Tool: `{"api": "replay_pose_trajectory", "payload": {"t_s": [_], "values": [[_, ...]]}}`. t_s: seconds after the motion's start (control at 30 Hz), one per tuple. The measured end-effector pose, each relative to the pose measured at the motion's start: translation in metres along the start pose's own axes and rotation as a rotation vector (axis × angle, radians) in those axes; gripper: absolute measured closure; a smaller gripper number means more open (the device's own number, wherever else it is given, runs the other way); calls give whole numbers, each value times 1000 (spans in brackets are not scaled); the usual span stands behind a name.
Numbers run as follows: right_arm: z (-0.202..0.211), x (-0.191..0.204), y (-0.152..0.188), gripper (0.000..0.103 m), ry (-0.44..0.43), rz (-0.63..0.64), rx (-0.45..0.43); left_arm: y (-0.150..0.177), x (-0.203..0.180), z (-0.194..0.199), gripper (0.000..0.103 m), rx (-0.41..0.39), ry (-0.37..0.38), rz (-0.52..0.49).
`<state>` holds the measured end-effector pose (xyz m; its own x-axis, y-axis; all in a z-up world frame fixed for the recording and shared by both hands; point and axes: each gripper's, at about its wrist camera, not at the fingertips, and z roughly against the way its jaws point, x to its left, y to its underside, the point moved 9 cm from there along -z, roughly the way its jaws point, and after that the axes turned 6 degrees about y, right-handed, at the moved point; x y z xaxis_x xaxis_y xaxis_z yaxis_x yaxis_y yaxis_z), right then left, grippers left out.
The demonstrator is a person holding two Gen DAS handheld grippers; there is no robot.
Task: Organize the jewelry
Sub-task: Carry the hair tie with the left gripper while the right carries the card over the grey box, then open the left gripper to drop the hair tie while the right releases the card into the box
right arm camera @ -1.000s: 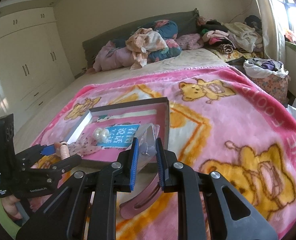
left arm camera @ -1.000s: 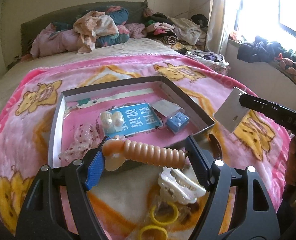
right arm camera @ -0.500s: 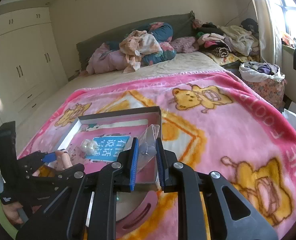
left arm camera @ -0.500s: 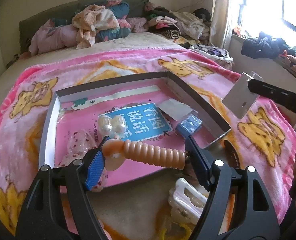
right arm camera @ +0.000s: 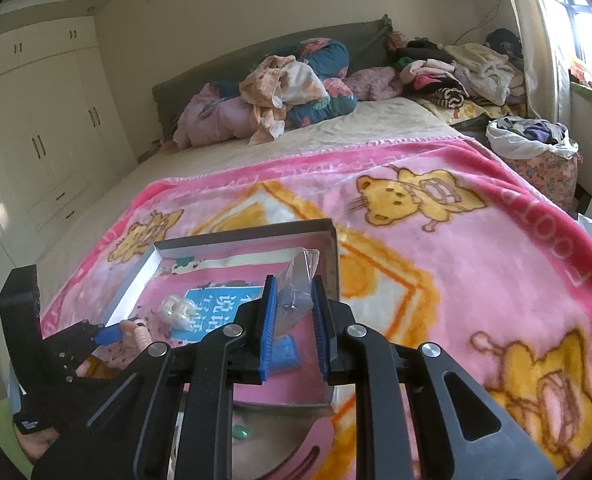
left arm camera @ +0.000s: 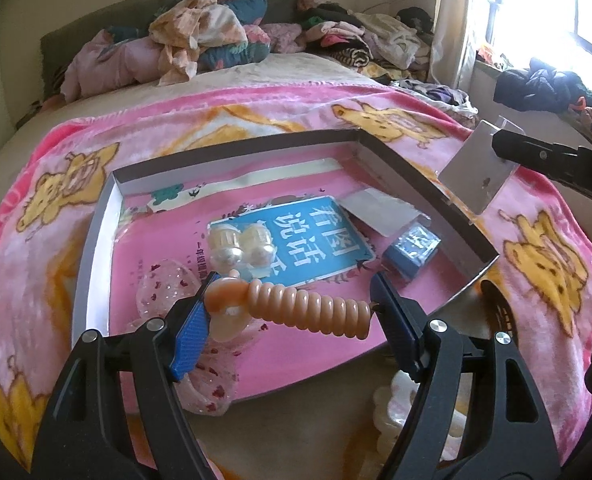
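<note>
- Left tool (left arm camera: pixel 292 312): spread wide yet clamped end to end on a peach spiral hair tie (left arm camera: pixel 296 306), one blue pad at each tip, which keeps the coil stretched straight above the near part of the box; I judge it is carried this way so it can be set down flat inside
- Right tool (right arm camera: pixel 294 320): pinched nearly closed on a small clear plastic bag (right arm camera: pixel 297 284), gripped low so the top stands free; something small sits inside, too small to tell; it hangs over the right side of the box, likely waiting its turn
- Shallow grey box (left arm camera: pixel 427 184): open, on the pink bear blanket (left arm camera: pixel 56 200) on the bed, serving as the collecting tray
- Already in the box: a pearl-coloured hair clip (left arm camera: pixel 242 244) lying on a blue printed card (left arm camera: pixel 319 236), a small blue packet (left arm camera: pixel 413 246) near the right wall, a clear speckled pouch (left arm camera: pixel 164 292) at the left
- Still outside, on the blanket near the tools: a whitish claw clip (left arm camera: pixel 399 404), probably next to be sorted
</note>
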<state>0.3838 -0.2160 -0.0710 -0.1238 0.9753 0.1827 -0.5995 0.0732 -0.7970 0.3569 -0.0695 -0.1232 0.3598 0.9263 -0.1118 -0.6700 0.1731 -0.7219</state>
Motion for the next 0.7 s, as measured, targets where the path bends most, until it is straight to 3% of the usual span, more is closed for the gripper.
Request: {"api": "replay_pose_trajectory", "payload": {"t_s": [0.7], "values": [[-50,22,23,86,-16,34,90,8,22,-12,37,22,-25,29]]}}
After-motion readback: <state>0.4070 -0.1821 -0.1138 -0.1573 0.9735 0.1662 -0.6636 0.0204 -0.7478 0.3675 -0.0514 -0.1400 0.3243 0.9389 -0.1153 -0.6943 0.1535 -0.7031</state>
